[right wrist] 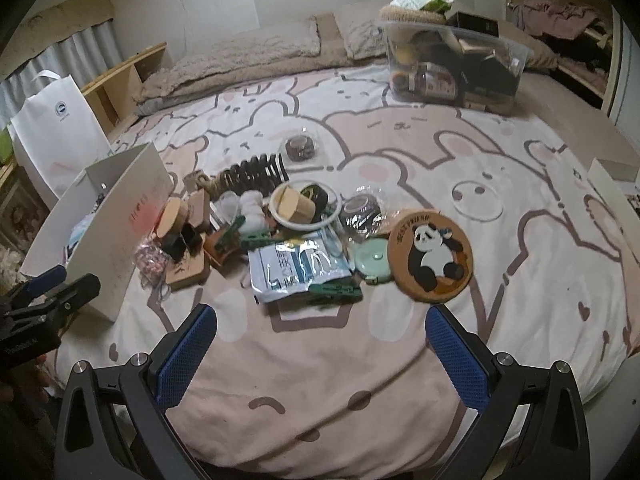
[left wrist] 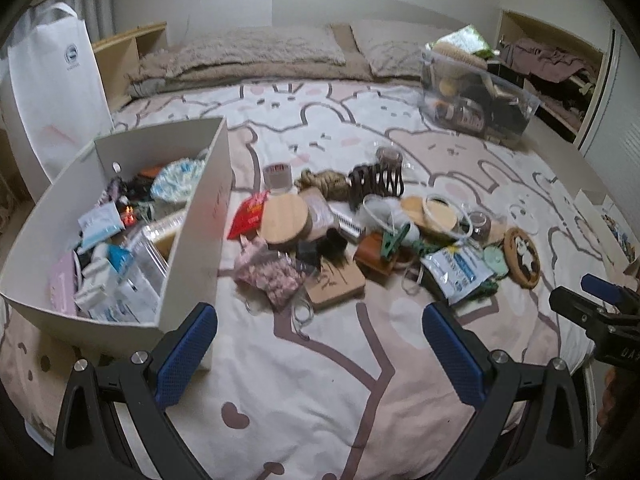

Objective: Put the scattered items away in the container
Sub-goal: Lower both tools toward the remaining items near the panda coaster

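Right claw (right wrist: 320, 354) near panda coaster (right wrist: 430, 256)

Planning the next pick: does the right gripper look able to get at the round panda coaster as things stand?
Probably yes. The right gripper is open and empty, and the round panda coaster lies at the pile's right edge with only bare pink-and-white bedspread between them; just the mint-green round case touches its left side.

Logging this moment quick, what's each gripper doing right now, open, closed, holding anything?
Left gripper: open, fingers wide apart, holding nothing, above the bedspread.
Right gripper: open, fingers wide apart, holding nothing.
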### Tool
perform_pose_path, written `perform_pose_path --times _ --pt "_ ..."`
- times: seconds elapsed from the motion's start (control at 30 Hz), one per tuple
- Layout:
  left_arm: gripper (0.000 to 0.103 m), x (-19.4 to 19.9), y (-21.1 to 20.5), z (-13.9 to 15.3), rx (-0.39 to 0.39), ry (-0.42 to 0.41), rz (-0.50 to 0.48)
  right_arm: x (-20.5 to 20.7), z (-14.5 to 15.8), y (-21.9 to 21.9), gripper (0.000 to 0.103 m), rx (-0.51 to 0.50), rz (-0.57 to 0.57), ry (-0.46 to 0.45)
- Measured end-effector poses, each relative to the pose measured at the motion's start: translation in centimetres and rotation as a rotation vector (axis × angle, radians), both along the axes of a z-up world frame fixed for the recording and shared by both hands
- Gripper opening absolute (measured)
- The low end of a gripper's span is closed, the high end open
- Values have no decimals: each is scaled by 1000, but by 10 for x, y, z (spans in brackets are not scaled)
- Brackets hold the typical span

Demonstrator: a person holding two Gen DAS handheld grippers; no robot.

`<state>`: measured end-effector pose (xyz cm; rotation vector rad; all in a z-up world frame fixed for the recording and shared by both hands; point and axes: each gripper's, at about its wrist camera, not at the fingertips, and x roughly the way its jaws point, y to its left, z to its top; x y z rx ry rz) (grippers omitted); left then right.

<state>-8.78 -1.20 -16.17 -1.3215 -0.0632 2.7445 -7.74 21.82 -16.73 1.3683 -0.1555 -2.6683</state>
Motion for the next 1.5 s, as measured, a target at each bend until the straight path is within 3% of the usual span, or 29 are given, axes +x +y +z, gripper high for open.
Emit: perform_pose_path --times 0.73,0.87,1.07,1.2,1.3,1.4,1.5 --pt "103 -16 -8 -99 60 -150 59 -33 -78 -10 103 51 34 -153" --pt "103 -17 -9 -111 39 -129 72 -41 -94 -11 103 72 39 -175" --pt "103 -20 -10 -118 18 -68 97 -52 -100 -9 103 97 22 -130" --pt "103 -24 -10 -120 8 -62 132 -54 -101 -3 103 57 12 -125" --pt "103 -25 -8 -122 -3 -56 145 -51 -103 -1 103 54 49 -122" --pt "103 -25 -8 -122 4 -48 151 -44 -108 -9 103 123 120 -109" --pt "103 -26 -9 -123 19 -33 156 -45 -109 -8 103 117 118 -116"
